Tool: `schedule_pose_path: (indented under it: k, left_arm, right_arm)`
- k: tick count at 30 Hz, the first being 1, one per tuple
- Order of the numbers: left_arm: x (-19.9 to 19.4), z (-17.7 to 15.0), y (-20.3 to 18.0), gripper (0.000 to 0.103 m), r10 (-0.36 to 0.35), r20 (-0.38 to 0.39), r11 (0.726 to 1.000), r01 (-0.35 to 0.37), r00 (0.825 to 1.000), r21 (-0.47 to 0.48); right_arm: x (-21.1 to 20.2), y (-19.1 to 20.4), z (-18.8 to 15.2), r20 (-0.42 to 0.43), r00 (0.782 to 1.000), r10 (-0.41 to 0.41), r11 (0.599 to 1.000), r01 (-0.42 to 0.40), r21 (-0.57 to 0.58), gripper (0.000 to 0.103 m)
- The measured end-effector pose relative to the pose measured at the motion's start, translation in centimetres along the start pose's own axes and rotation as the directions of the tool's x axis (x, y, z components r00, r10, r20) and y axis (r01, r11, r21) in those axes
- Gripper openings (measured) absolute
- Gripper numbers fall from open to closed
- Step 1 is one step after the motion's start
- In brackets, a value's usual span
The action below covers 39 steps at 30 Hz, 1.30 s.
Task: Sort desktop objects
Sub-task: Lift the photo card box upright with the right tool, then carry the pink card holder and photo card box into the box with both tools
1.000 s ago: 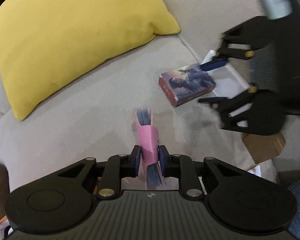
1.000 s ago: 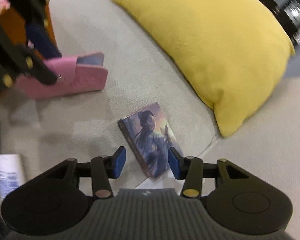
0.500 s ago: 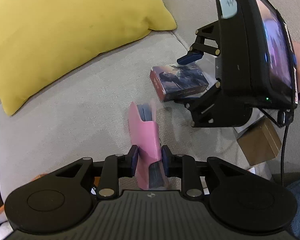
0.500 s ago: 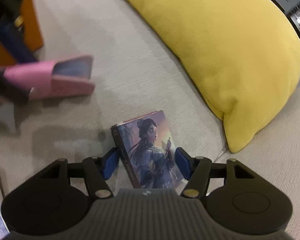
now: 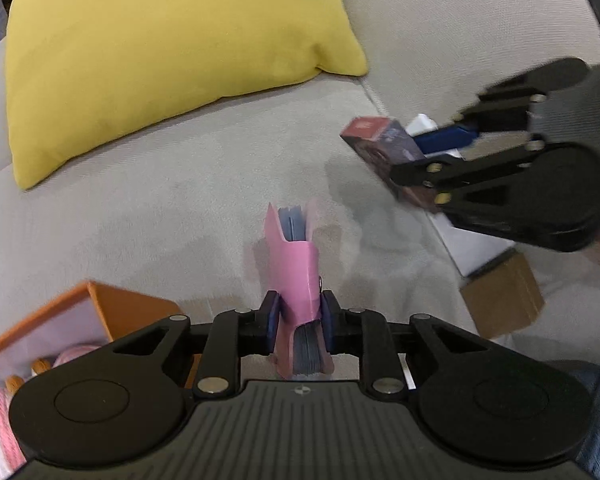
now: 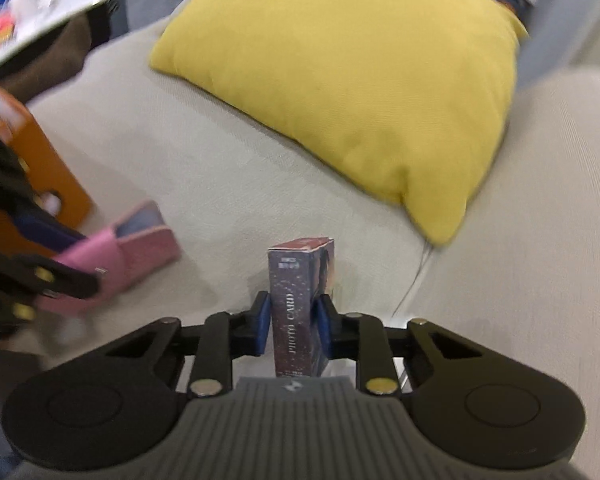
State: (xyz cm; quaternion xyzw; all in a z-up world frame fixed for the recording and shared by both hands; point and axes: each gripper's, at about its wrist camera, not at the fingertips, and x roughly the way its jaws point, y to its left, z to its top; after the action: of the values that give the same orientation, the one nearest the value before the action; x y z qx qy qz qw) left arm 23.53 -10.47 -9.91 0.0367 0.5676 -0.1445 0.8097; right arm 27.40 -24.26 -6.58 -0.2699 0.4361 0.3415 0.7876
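saw two grippers, each carrying one thing above a beige sofa seat (image 5: 148,216). found the left gripper (image 5: 299,322) with its jaws pinching one pink card sleeve (image 5: 294,276), blue pads tight on both faces, a stack of blue-grey cards showing at its open top end; held it edge-on and raised off the cushion, over the seat's near middle. from the right wrist view, spotted the same pink card sleeve (image 6: 112,256) at the left, sticking out of the left gripper's fingers. found the right gripper (image 6: 291,326) with its jaws closing on one photo card box (image 6: 300,304), pads against both broad faces, spine turned toward the lens with lettering readable, red end flap on top. from the left wrist view, saw that photo card box (image 5: 384,144) tilted and lifted clear of the seat, toward the seat's right edge near the seam with the back cushion. counted one yellow pillow (image 5: 160,52) lying at the far side of the seat. noted one orange box (image 5: 100,312) at the near left corner, with pink and white items inside, too blurred to name. noted one brown cardboard box (image 5: 504,296) and one white flat item (image 5: 476,248) at the right edge, under the right gripper.
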Motion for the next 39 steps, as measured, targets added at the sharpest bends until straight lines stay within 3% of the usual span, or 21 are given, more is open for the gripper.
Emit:
schedule_pose_path:
  k: [4,8,13,28,39]
  left_arm:
    - [-1.1,-1.2,-1.1,0.024,-0.011,0.037,0.999,0.009,0.999,0.041]
    - [-1.5,-2.0,-2.1,0.024,-0.034,0.046,0.997,0.030,0.998,0.073]
    - [-0.5,-2.7,-2.3,0.024,0.033,0.036,0.997,-0.035,0.999,0.064]
    - [-0.4,-3.3,-2.0,0.024,0.023,0.062,1.000,-0.024,0.998,0.011]
    - [-7.1,-4.3,-1.8,0.023,-0.049,0.200,0.999,0.052,0.979,-0.009]
  right_arm:
    - [-2.8,-0.2,-1.8,-0.064,0.989,0.137,0.972,-0.122,0.203,0.024]
    - [-3.2,0.7,-3.9,-0.113,0.969,0.219,0.943,-0.181,0.280,0.024]
    - [-1.5,1.6,-4.7,-0.122,0.982,0.146,0.961,-0.111,0.255,0.025]
    - [-0.2,2.1,-5.2,-0.137,0.983,0.121,0.960,-0.080,0.270,0.025]
    - [-5.6,2.6,-5.5,-0.014,0.994,0.107,0.934,-0.096,0.344,0.024]
